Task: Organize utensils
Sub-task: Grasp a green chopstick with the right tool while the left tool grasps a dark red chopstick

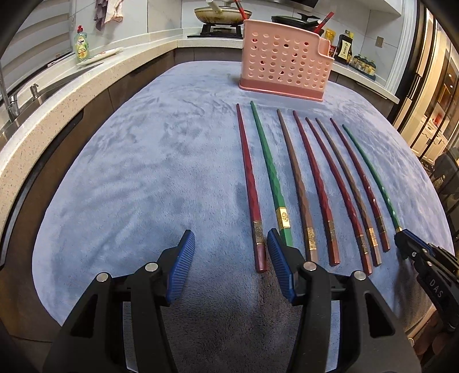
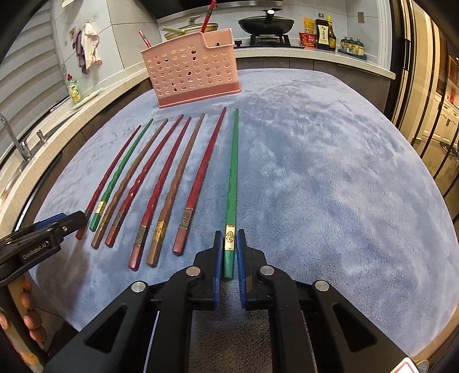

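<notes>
Several red, brown and green chopsticks (image 1: 301, 183) lie side by side on a blue cloth (image 1: 157, 172), tips toward a pink perforated utensil holder (image 1: 284, 61) at the far side. My left gripper (image 1: 231, 258) is open and empty, low over the cloth near the butt end of the leftmost red chopstick (image 1: 249, 183). My right gripper (image 2: 229, 252) is shut on the rightmost green chopstick (image 2: 233, 172) near its gold band; the chopstick still lies along the cloth. The holder (image 2: 192, 69) has red utensils standing in it. The right gripper also shows in the left wrist view (image 1: 404, 242).
A stone counter (image 1: 57, 94) with sink and tap runs along the left. A dish soap bottle (image 1: 81, 44) stands on it. Pans (image 2: 265, 23) sit on the stove behind the holder, with sauce bottles (image 2: 324, 31) to the right.
</notes>
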A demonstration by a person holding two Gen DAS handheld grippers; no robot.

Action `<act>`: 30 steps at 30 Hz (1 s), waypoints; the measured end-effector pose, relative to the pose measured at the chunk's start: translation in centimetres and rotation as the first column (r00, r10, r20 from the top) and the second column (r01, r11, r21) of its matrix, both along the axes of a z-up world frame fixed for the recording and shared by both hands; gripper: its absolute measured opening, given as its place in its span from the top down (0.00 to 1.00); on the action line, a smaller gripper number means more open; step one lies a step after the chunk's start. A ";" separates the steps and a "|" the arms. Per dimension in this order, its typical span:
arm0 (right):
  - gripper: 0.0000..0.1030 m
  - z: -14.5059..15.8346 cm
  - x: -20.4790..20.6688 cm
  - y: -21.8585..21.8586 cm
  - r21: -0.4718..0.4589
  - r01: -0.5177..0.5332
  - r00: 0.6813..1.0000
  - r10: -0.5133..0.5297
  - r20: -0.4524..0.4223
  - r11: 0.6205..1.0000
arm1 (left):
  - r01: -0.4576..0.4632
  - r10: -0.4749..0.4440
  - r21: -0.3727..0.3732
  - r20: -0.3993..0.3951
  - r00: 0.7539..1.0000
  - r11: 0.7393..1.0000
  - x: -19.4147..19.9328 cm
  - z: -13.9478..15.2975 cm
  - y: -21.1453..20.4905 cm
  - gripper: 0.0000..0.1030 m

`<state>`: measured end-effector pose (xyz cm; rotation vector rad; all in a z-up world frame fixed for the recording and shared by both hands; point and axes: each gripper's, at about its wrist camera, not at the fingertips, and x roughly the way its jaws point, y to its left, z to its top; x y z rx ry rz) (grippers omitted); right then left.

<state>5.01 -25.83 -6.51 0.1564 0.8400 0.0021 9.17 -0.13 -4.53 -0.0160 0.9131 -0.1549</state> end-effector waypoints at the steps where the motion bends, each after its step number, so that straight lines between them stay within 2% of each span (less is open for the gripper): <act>1: 0.92 0.0 0.0 0.0 0.000 0.000 1.000 0.000 0.000 1.000 | -0.002 0.002 0.005 -0.002 1.000 1.000 0.1 -0.2 0.0 0.52; 6: 0.92 0.0 0.0 0.0 0.000 0.001 1.000 -0.001 0.001 1.000 | -0.002 0.002 0.017 0.006 1.000 1.000 0.2 -0.3 -0.2 0.53; 8: 0.92 0.0 0.0 0.0 0.000 0.000 1.000 0.000 0.001 1.000 | -0.005 0.005 0.027 0.007 1.000 1.000 0.3 -0.4 -0.2 0.59; 13: 0.92 0.0 0.0 0.0 -0.001 -0.003 1.000 0.003 0.003 1.000 | -0.006 0.006 0.024 -0.005 1.000 1.000 0.7 -0.3 0.2 0.86; 16: 0.93 0.0 0.0 0.0 0.000 -0.004 1.000 0.004 0.003 1.000 | -0.006 0.006 0.023 -0.011 1.000 1.000 0.8 -0.3 0.4 0.92; 24: 0.94 0.9 -0.1 -0.6 0.012 0.003 1.000 -0.003 0.017 1.000 | -0.003 0.003 0.020 -0.020 1.000 1.000 0.8 0.3 0.5 0.93; 30: 0.94 3.2 0.0 -1.1 0.032 0.007 0.998 -0.009 0.063 0.999 | -0.016 0.016 0.003 0.000 1.000 1.000 1.0 2.1 0.9 0.93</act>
